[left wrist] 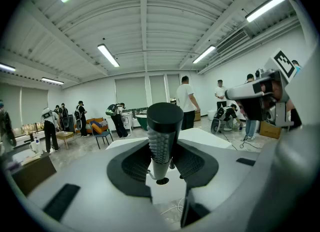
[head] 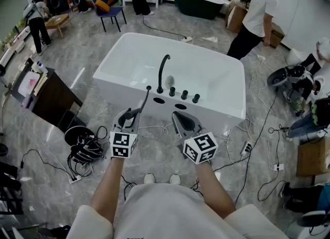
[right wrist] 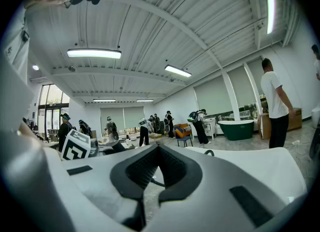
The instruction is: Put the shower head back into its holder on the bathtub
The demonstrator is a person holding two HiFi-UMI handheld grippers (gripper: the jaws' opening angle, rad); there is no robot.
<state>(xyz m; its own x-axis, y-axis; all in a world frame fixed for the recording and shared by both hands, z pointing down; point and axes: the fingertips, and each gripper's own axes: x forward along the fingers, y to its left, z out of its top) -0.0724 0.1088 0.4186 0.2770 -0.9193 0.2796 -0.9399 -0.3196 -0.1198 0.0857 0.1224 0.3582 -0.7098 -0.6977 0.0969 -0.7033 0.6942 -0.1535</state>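
1. Head view: the left gripper (head: 135, 113) pinches the slim black stick-shaped shower head (head: 144, 100). The head's far end reaches the near rim of the white freestanding bathtub (head: 227, 110). It is just beside a dark oval opening (head: 159, 100) in front of the curved black metal faucet (head: 163, 70). Three round black knobs (head: 184, 94) sit to the right. The right gripper (head: 180, 118) hovers alongside, near the rim.
2. Left gripper view: both ribbed pads press on the shower head's sides. Its grey nubbed face is toward the camera, black cap up.
3. Right gripper view: the jaws are pressed together at their tips with nothing between them. The tub lies beyond.
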